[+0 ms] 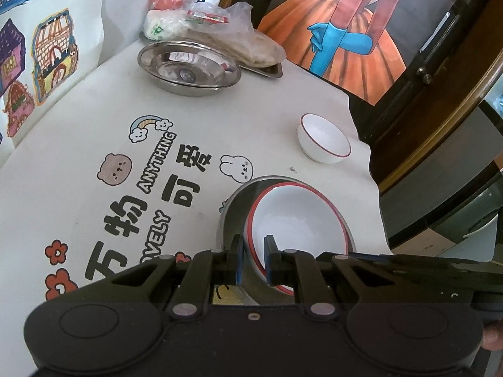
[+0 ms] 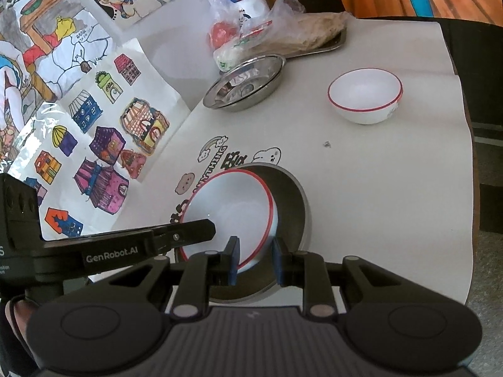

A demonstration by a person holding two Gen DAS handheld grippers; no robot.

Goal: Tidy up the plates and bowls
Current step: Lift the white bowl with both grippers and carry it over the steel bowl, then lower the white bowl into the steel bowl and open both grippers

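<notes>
Nearest, between the blue pads of the left gripper [image 1: 254, 259]: the near rim of the red-rimmed white plate [image 1: 298, 220], pads set close either side of that edge, probably clamped on it, though contact is hard to confirm through the fisheye. Plate tilted, far edge resting inside the grey metal dish [image 1: 234, 207] beneath, as though being lowered in to nest there. Held by the rim because only the rim offers a thin edge to pinch.

From the other side, the right gripper [image 2: 255, 259] with its jaws apart, straddling the same plate's [image 2: 232, 207] edge where it overlaps the dish [image 2: 295, 201]; a visible gap on the right pad's side, so not gripping. Likely there to steady or guide the plate.

Farther ahead and to the right of both tools, well apart from the stack: the small white bowl [image 1: 323, 141] with a thin red rim, upright, not yet gathered.

Farthest, ahead and left: the steel plates [image 1: 188, 67], stacked, just before a tray of bagged food [image 1: 220, 31].
</notes>
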